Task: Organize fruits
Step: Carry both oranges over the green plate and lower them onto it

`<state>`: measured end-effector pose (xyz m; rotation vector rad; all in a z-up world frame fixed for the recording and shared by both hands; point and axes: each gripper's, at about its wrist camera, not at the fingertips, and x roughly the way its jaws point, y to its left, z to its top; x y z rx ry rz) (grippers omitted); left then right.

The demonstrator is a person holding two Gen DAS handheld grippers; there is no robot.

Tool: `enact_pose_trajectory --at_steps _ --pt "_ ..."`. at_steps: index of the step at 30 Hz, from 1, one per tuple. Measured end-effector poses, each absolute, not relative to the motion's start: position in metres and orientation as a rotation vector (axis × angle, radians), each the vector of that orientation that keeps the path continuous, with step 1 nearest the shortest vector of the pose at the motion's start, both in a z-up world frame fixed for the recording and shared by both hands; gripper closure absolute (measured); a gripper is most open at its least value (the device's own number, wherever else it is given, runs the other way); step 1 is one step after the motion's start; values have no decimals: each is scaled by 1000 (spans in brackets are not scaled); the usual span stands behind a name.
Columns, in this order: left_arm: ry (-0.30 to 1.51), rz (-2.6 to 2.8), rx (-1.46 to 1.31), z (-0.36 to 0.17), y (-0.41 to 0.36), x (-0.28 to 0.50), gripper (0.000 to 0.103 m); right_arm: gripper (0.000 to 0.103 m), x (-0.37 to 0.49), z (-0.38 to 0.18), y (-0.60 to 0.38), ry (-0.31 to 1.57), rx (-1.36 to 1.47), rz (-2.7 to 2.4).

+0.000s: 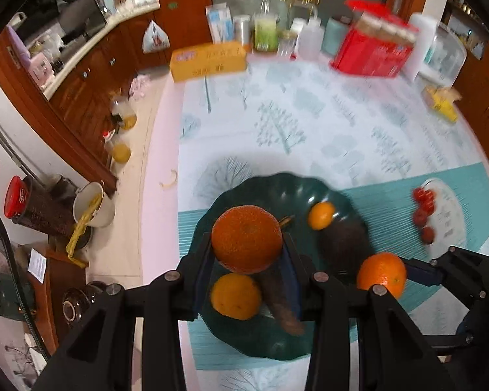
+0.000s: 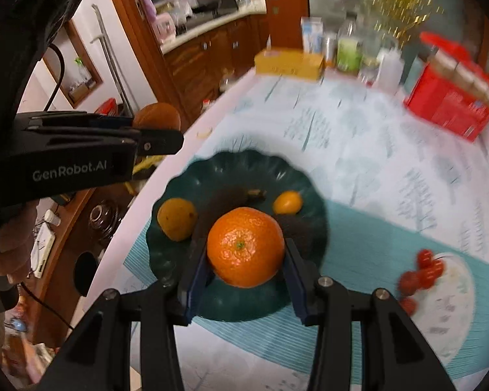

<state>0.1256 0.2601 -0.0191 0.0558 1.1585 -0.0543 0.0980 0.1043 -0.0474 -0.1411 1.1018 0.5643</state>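
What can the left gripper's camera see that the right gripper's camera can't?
Only the left wrist view shows a white bucket on the floor and a red-lidded jar.

Only the right wrist view shows a person's hand holding the left gripper.

Both show the green plate with small fruits, the red fruits on a white plate, the yellow box, and each gripper carrying an orange: left gripper's orange, right gripper's orange.
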Motion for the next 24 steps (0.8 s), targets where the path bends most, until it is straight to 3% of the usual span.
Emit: enact_pose_trajectory --at_steps 10,21,24 --pt "1304 -67 55 -101 264 160 65 58 98 -109 131 1238 -225 569" --pt "1354 -94 55 -126 259 176 64 53 100 -128 139 1305 -256 573" --pt "1343 -79 80 -124 260 174 51 46 97 -121 141 1276 -263 587"
